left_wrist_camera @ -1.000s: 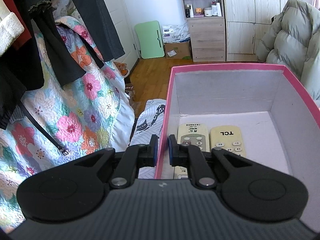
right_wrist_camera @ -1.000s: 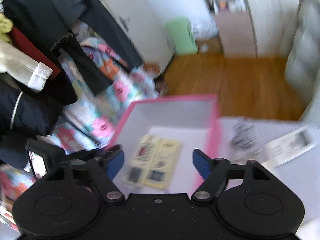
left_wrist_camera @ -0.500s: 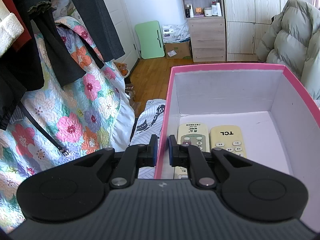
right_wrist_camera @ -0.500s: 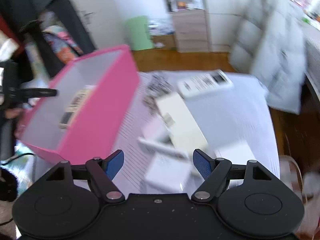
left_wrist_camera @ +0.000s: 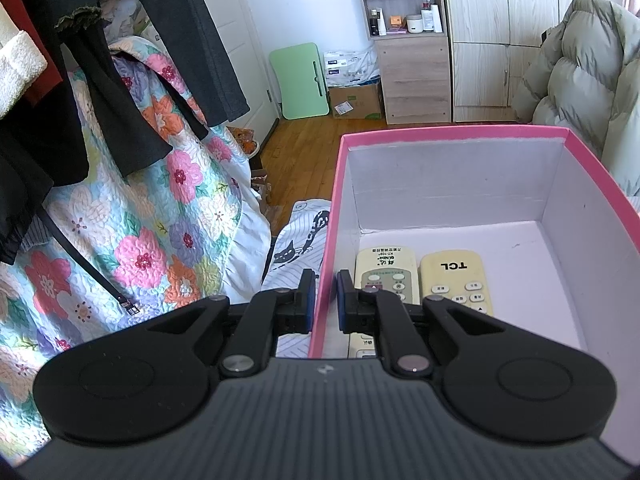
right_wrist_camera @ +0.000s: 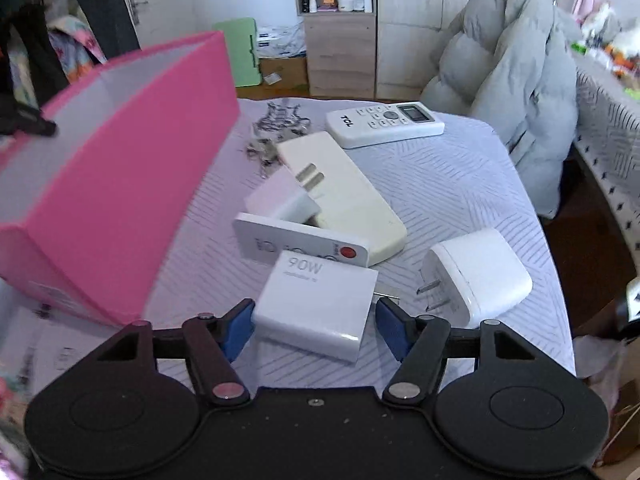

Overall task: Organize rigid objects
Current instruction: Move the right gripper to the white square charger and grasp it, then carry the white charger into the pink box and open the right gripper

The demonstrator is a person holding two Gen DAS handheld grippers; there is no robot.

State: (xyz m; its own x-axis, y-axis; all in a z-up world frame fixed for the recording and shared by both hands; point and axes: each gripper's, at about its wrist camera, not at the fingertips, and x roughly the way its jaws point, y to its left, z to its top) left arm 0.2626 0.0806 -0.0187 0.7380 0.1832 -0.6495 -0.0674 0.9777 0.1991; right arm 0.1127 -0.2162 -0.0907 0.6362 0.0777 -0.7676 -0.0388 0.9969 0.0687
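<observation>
My left gripper (left_wrist_camera: 325, 302) is shut on the left wall of the pink box (left_wrist_camera: 452, 131), one finger outside and one inside. Two cream remotes (left_wrist_camera: 384, 272) (left_wrist_camera: 452, 276) lie side by side on the box floor. In the right wrist view the pink box (right_wrist_camera: 120, 200) stands at the left. My right gripper (right_wrist_camera: 314, 316) hangs low over the table, its jaws closing around a white 90W charger (right_wrist_camera: 316, 304). The right pad (right_wrist_camera: 390, 326) is still clear of the charger. Another white charger (right_wrist_camera: 480, 276) lies just to the right, prongs toward the gripper.
Behind the 90W charger lie a white remote with a red button (right_wrist_camera: 296, 246), a long cream remote face down (right_wrist_camera: 352, 196), a small white plug (right_wrist_camera: 280, 198), keys (right_wrist_camera: 272, 148) and a TCL remote (right_wrist_camera: 384, 124). A grey puffer jacket (right_wrist_camera: 512, 80) hangs beyond the table's right edge.
My right gripper swung from over the box to the right and down onto the pile of chargers, and its jaws narrowed a little. The left gripper and the box kept still.
</observation>
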